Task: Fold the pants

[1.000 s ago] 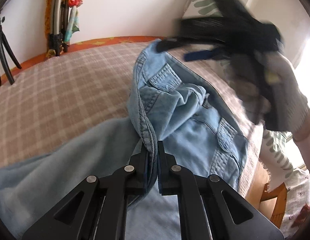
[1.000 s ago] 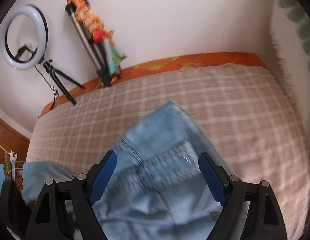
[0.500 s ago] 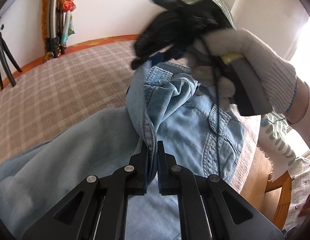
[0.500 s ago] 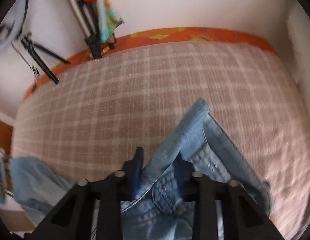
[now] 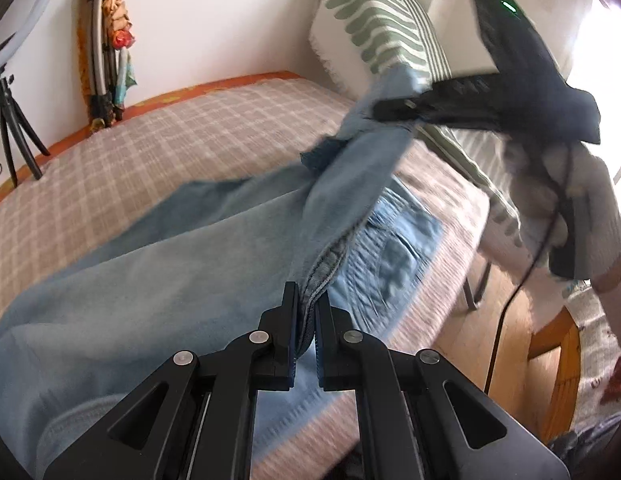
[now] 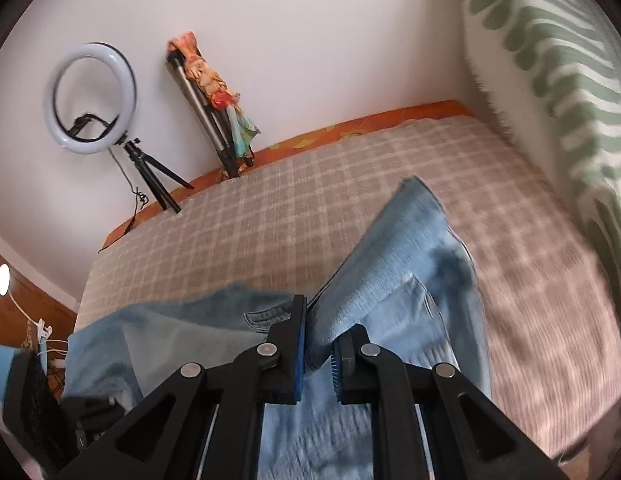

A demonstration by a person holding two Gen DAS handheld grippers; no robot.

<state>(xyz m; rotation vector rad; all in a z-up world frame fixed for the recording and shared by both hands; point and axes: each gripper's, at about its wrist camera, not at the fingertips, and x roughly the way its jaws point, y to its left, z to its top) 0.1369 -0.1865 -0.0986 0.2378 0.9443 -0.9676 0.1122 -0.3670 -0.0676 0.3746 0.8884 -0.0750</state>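
Light blue denim pants (image 5: 158, 272) lie across the checked bed (image 5: 158, 136). My left gripper (image 5: 306, 312) is shut on the waistband edge, near the bed's front. My right gripper (image 5: 394, 110) is seen in the left wrist view, shut on another part of the waistband and holding it up in the air above the bed. In the right wrist view the right gripper (image 6: 318, 332) clamps a fold of the pants (image 6: 394, 248), and cloth hangs down from it to the bed (image 6: 270, 216).
A green-and-white striped pillow (image 5: 382, 28) leans at the bed's right end. A ring light on a tripod (image 6: 90, 100) and a folded tripod with cloth (image 6: 214, 96) stand by the far wall. Wooden floor and a chair (image 5: 558, 344) lie off the bed's right edge.
My right gripper went from open above the waistband to shut on it and lifted it up and to the right. The pants have stretched out between both grippers.
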